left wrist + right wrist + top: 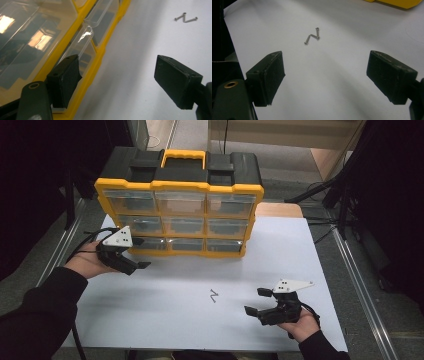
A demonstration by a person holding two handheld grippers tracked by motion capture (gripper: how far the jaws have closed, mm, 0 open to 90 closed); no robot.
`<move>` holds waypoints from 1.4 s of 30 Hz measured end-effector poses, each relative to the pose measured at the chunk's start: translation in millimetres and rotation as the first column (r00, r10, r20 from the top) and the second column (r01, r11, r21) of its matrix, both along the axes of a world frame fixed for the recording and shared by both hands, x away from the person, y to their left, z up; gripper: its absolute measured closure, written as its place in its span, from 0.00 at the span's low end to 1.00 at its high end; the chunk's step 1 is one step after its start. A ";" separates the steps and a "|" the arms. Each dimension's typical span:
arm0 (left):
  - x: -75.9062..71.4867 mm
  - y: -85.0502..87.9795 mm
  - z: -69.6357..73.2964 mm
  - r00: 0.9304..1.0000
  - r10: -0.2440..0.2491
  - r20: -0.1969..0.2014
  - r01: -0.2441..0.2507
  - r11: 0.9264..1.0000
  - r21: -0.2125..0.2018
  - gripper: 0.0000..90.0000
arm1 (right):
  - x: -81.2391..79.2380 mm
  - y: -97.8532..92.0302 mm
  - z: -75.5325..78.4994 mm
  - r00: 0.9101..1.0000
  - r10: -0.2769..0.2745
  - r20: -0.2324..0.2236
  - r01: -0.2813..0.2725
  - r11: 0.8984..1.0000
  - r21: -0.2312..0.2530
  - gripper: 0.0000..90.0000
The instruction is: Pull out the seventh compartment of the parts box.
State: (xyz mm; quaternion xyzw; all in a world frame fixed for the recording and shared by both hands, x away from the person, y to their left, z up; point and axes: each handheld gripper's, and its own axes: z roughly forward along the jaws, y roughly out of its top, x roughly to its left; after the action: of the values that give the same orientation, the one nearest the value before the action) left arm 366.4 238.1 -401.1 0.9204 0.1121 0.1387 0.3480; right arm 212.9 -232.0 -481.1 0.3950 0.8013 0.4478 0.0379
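My left gripper is spread wide with nothing in it, one pad just beside the bottom-left drawer of the yellow organizer. My right gripper is also released and empty, aimed at the screws lying loose mid-table. I judge the work barely begun: drawer not yet pulled, screws not yet picked up.

From above we look forward and down on the desk. Both gripper views sit low and close, and they share the screws.
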 end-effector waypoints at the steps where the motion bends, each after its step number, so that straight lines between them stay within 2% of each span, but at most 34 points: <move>1: 0.5 -0.6 0.5 1.000 -0.002 0.004 0.002 1.000 0.015 0.23 | 0.1 0.1 -0.5 1.000 0.002 0.000 -0.002 1.000 -0.006 0.17; 3: 1.1 -1.7 1.4 0.999 -0.018 0.049 0.014 0.998 0.063 0.23 | 0.0 0.1 -0.6 1.000 0.002 -0.001 -0.002 1.000 -0.006 0.17; 4: 1.7 -1.9 2.9 0.998 -0.024 0.057 0.019 0.997 0.078 0.23 | -0.1 0.2 -0.7 1.000 0.001 -0.002 -0.001 1.000 -0.005 0.17; 8: 5.8 -2.4 8.5 0.997 -0.036 0.062 0.032 0.997 0.071 0.23 | 0.0 0.1 -0.3 1.000 -0.002 -0.002 0.002 1.000 -0.001 0.17; 9: 6.3 -3.5 8.9 0.995 -0.055 0.078 0.048 0.995 0.087 0.23 | 0.0 0.0 -0.4 1.000 -0.001 -0.002 0.001 1.000 -0.002 0.17; 10: 6.3 -3.5 8.9 0.995 -0.055 0.078 0.048 0.995 0.087 0.23 | 0.1 -0.1 -0.5 1.000 0.000 -0.001 0.000 1.000 -0.004 0.17; 12: 6.7 -4.8 9.2 0.993 -0.078 0.093 0.066 0.990 0.122 0.23 | 0.0 0.1 -0.5 1.000 -0.002 -0.004 0.002 1.000 -0.002 0.17; 14: 7.4 -6.2 10.2 0.992 -0.087 0.091 0.074 0.987 0.141 0.23 | 0.0 0.0 -0.6 1.000 -0.001 -0.004 0.001 1.000 -0.003 0.17; 18: 7.4 -8.6 13.9 0.985 -0.113 0.127 0.091 0.981 0.171 0.23 | 0.0 -0.2 -0.7 1.000 -0.001 -0.003 0.001 1.000 -0.004 0.17; 22: 7.8 -10.3 16.5 0.977 -0.130 0.167 0.097 0.976 0.194 0.23 | 0.1 -0.1 -0.8 1.000 -0.001 -0.005 0.001 1.000 -0.005 0.17; 23: 7.9 -10.7 16.6 0.974 -0.136 0.179 0.099 0.974 0.202 0.23 | 0.0 0.0 -0.8 1.000 -0.002 -0.004 0.002 1.000 -0.004 0.17; 24: 8.0 -11.0 16.1 0.968 -0.142 0.204 0.098 0.972 0.211 0.23 | 0.0 0.0 -0.8 1.000 -0.001 -0.005 0.001 1.000 -0.004 0.17; 27: 8.3 -11.0 15.0 0.965 -0.144 0.220 0.096 0.972 0.216 0.23 | 0.0 0.0 -0.8 1.000 -0.001 -0.005 0.001 1.000 -0.004 0.17; 30: 7.8 -11.0 11.3 0.954 -0.156 0.254 0.096 0.968 0.233 0.23 | 0.0 -0.1 -0.8 1.000 -0.001 -0.005 0.001 1.000 -0.005 0.17; 33: 7.7 -11.2 7.2 0.948 -0.166 0.271 0.097 0.964 0.248 0.23 | 0.0 -0.1 -0.8 1.000 -0.001 -0.005 0.001 1.000 -0.005 0.17; 36: 9.1 -11.1 4.2 0.943 -0.180 0.281 0.099 0.954 0.281 0.24 | -0.1 0.1 -0.9 1.000 -0.002 -0.006 0.002 1.000 -0.004 0.17; 38: 10.0 -9.9 2.2 0.938 -0.194 0.289 0.103 0.947 0.303 0.29 | 0.0 0.3 -0.9 1.000 0.002 -0.009 -0.002 1.000 -0.005 0.17; 39: 10.3 -9.6 0.1 0.938 -0.193 0.288 0.106 0.951 0.291 0.29 | -0.1 0.4 -0.9 1.000 0.003 -0.008 -0.003 1.000 -0.004 0.17; 40: 10.5 -9.4 -1.0 0.938 -0.196 0.286 0.111 0.951 0.288 0.29 | -0.1 0.5 -0.9 1.000 0.004 -0.007 -0.004 1.000 -0.003 0.17; 41: 10.0 -9.0 -2.7 0.927 -0.213 0.307 0.114 0.943 0.311 0.29 | 0.1 0.7 -0.9 1.000 0.005 -0.007 -0.005 1.000 -0.002 0.17; 42: 10.0 -9.0 -2.7 0.927 -0.213 0.307 0.114 0.943 0.311 0.29 | 0.1 0.7 -0.9 1.000 0.005 -0.007 -0.005 1.000 -0.002 0.17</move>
State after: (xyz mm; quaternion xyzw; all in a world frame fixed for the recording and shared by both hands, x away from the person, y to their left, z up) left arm 376.4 229.0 -403.8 0.9299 -0.0482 0.2789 0.2347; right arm 212.9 -231.2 -482.0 0.3944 0.8028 0.4458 0.0343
